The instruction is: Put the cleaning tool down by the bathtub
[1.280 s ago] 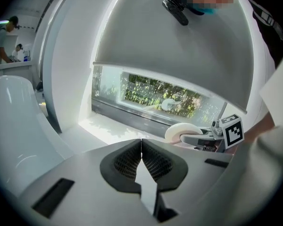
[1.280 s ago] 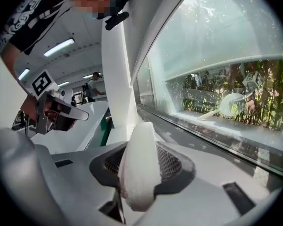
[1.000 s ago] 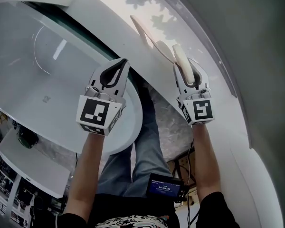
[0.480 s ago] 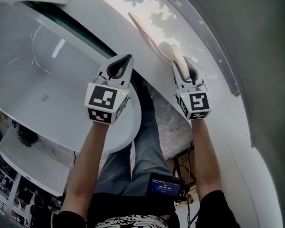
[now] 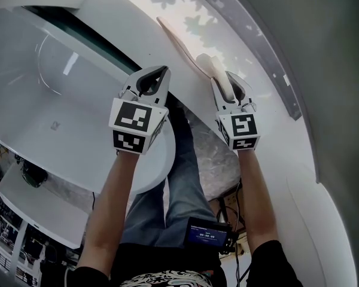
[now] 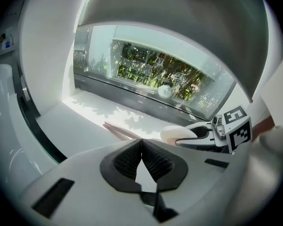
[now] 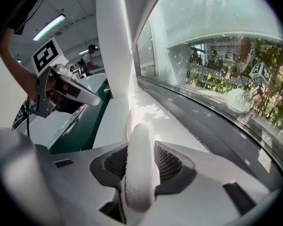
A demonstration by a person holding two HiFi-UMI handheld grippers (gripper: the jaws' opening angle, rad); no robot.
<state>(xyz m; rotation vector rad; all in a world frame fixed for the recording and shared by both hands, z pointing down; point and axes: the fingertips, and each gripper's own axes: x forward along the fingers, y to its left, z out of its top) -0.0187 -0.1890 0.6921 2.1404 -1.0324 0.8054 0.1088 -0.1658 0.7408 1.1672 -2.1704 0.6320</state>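
White foam end of the cleaning tool (image 5: 204,63) is pinched in the right gripper (image 5: 228,82), held low over the ledge (image 5: 131,8) by the bathtub (image 5: 54,82) at upper centre — handle tip perhaps touching down, ready for release — while the left gripper (image 5: 151,81) hangs aside, jaws together on nothing.

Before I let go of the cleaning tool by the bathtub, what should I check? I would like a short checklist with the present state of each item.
1. Right tool closed on the padded end of the cleaning tool: ok.
2. Left tool shut, empty and apart from it: ok.
3. Long end points over the ledge beside the bathtub: ok.
4. Ledge bare where the long end points: ok.
5. Long end already resting on the ledge: cannot tell.
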